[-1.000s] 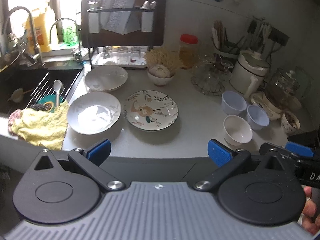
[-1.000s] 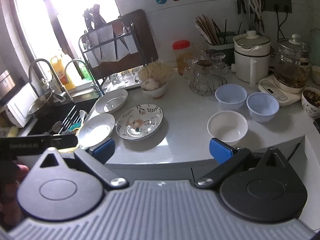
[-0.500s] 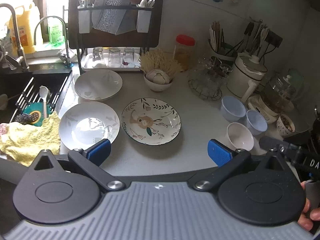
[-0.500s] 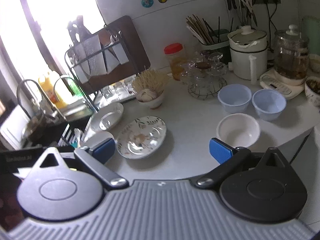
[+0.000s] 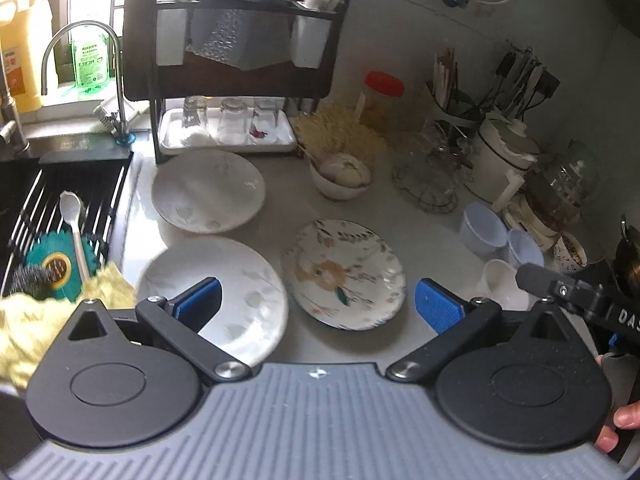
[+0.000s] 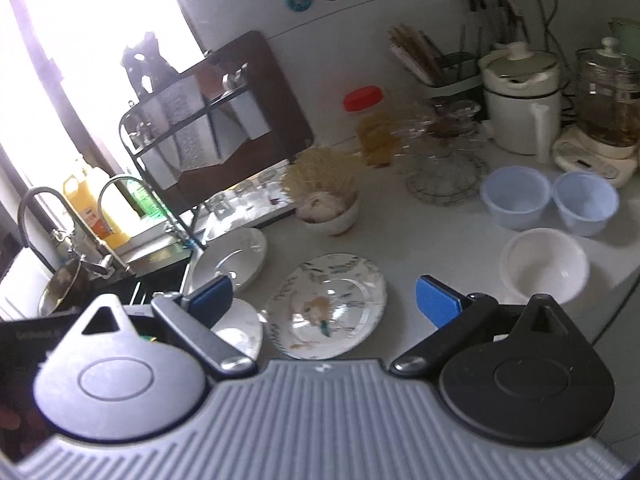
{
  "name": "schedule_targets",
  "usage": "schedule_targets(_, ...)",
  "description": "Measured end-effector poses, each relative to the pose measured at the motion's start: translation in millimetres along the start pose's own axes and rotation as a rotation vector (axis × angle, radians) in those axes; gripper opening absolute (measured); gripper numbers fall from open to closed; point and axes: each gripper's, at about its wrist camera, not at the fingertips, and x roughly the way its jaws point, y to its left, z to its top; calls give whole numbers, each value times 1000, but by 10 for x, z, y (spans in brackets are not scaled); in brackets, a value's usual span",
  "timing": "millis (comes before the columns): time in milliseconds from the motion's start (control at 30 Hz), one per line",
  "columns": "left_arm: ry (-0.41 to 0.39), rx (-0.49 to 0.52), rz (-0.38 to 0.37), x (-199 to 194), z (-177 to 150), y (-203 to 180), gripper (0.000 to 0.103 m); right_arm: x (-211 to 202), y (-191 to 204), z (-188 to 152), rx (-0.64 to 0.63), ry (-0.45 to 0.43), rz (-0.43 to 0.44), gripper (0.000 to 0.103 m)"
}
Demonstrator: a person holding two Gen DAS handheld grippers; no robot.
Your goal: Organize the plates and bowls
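Note:
A floral plate [image 5: 343, 273] lies mid-counter, also in the right wrist view [image 6: 327, 306]. Two white plates lie to its left, one near [image 5: 240, 288] and one farther back [image 5: 208, 190]. At the right stand a white bowl [image 6: 544, 266] and two pale blue bowls [image 6: 515, 197] [image 6: 585, 202]. My left gripper [image 5: 318, 304] is open and empty above the near edge of the plates. My right gripper [image 6: 324, 300] is open and empty, above the floral plate's near side.
A dish rack [image 5: 236, 60] with glasses stands at the back. The sink [image 5: 48, 216] with a spoon and sponge is left, a yellow cloth [image 5: 48, 316] on its edge. A garlic bowl [image 5: 340, 178], glass stand, jar, kettle and utensils crowd the back right.
Both grippers have moved forward and lower over the counter toward the plates. Both stay open and empty. No dish has moved.

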Motion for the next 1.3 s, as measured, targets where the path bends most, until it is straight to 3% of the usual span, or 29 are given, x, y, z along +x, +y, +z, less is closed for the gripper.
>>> schedule_targets(233, 56, -26, -54, 236, 139, 788, 103, 454, 463, -149, 56, 48, 48, 95)
schedule_targets(367, 107, -32, -77, 458, 142, 1197, 103, 753, 634, -285, 110, 108, 78, 86)
schedule_targets(567, 172, -1, -106, 829, 38, 1582, 102, 1197, 769, -531, 168, 205, 49, 76)
schedule_targets(833, 241, 23, -80, 1298, -83, 1856, 73, 1750, 801, -845, 144, 316, 17, 62)
schedule_targets(933, 243, 33, -70, 1390, -66, 1910, 70, 1907, 814, -916, 158, 341, -16, 56)
schedule_targets(1067, 249, 56, -53, 1531, -23, 1989, 65, 2007, 883, -962, 152, 336, -24, 45)
schedule_targets(1233, 281, 32, -67, 1745, 2, 2086, 47, 2113, 881, -1012, 190, 345, -62, 30)
schedule_targets(1300, 286, 42, -70, 1822, 14, 2083, 44, 2134, 866, -1023, 195, 336, -72, 24)
